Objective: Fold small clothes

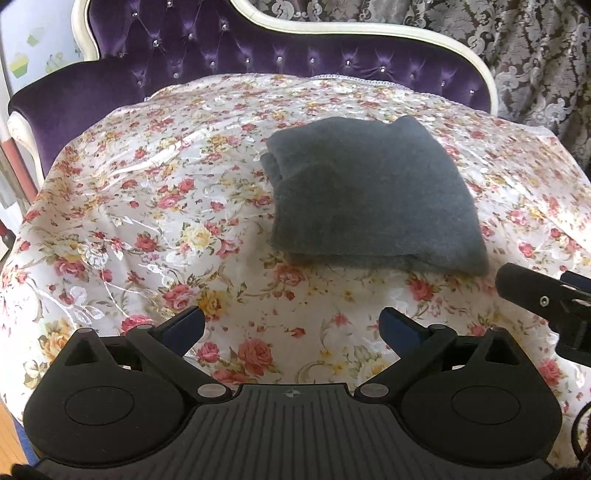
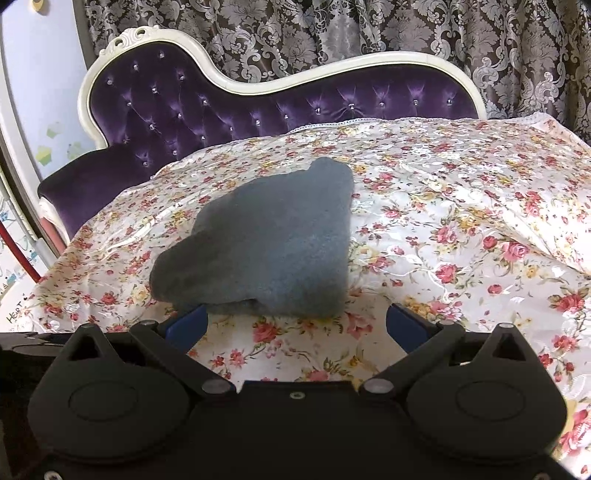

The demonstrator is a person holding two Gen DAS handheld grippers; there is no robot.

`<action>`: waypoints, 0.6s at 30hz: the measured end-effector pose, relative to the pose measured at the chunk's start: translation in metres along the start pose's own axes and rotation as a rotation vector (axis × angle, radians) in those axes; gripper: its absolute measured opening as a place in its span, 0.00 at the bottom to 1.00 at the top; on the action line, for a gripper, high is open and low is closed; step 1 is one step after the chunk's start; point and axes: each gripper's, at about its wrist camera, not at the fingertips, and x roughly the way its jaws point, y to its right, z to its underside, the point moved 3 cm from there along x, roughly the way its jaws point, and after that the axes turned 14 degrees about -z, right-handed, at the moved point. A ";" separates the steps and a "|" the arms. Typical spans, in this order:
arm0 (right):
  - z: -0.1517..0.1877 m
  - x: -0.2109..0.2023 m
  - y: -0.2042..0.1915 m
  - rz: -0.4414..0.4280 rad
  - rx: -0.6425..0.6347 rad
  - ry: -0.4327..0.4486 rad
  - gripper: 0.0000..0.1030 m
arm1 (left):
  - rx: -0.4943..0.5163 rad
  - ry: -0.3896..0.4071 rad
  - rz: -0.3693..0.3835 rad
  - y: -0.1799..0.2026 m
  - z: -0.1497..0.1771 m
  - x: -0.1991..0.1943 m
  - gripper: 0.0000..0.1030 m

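A dark grey fuzzy garment (image 1: 373,195) lies folded into a thick square on the floral cloth; it also shows in the right wrist view (image 2: 266,243). My left gripper (image 1: 291,326) is open and empty, held short of the garment's near edge. My right gripper (image 2: 295,325) is open and empty, with its left fingertip (image 2: 190,325) just at the garment's near edge. Part of the right gripper (image 1: 546,302) shows at the right edge of the left wrist view.
The floral cloth (image 1: 147,221) covers a purple tufted sofa (image 2: 221,107) with a white frame. Patterned curtains (image 2: 332,33) hang behind. The cloth rises in a fold at the right (image 2: 535,221).
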 end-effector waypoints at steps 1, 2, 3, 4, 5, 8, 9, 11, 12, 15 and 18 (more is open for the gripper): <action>0.000 0.000 0.000 0.005 0.000 0.000 0.99 | -0.002 0.003 0.000 0.000 -0.001 0.000 0.99; 0.000 0.000 0.001 0.011 -0.001 0.000 0.99 | -0.005 0.007 0.000 -0.001 -0.001 -0.001 0.99; 0.001 0.000 0.001 0.017 -0.002 0.000 0.99 | -0.007 0.011 -0.001 -0.002 -0.002 -0.002 0.99; 0.001 0.000 0.001 0.019 -0.003 -0.001 0.99 | -0.008 0.016 -0.003 -0.002 -0.002 -0.003 0.99; 0.001 0.000 0.002 0.020 -0.001 -0.002 0.99 | -0.008 0.019 -0.005 -0.003 -0.003 -0.003 0.99; 0.001 0.000 0.004 0.018 0.004 -0.006 0.99 | -0.010 0.028 -0.013 -0.005 -0.004 -0.004 0.99; 0.001 0.001 0.004 0.019 0.005 -0.007 0.99 | -0.010 0.030 -0.014 -0.006 -0.004 -0.005 0.99; 0.001 0.001 0.004 0.018 0.006 -0.011 0.99 | -0.014 0.030 -0.015 -0.007 -0.005 -0.005 0.99; 0.002 0.002 0.004 0.017 0.007 -0.012 0.99 | -0.016 0.029 -0.016 -0.008 -0.005 -0.004 0.99; 0.002 0.003 0.004 0.012 0.008 -0.018 0.99 | -0.016 0.031 -0.026 -0.010 -0.006 -0.004 0.99; 0.003 0.004 0.004 0.010 0.008 -0.022 0.99 | -0.019 0.028 -0.033 -0.012 -0.007 -0.003 0.99</action>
